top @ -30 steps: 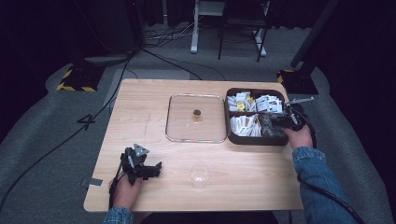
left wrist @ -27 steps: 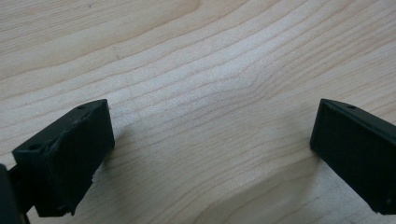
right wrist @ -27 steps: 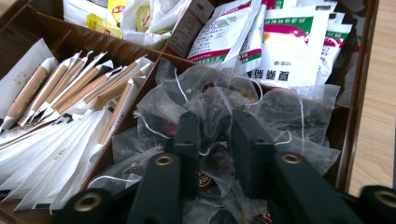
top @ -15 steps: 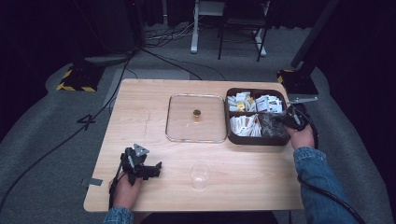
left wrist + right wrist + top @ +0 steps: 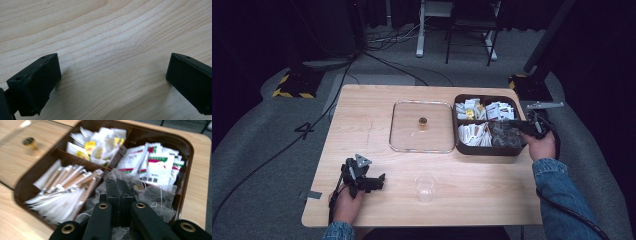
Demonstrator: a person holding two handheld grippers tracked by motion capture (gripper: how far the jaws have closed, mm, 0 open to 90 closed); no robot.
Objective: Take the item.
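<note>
Step in hand — extraction: right gripper (image 5: 117, 185) is fully closed over the tea bags (image 5: 152, 195) in the brown tray (image 5: 486, 149) on the counter (image 5: 362, 115); a pinched bag cannot be confirmed. Left gripper (image 5: 112, 82) rests agape, empty. Next — raise clear, carry to the cup (image 5: 425, 187).

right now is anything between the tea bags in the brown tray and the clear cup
Nothing visible. The right gripper is shut among the dark tea bags in the tray; bare table lies between the tray and the cup. The glass lid lies beside the tray, off that path.
</note>
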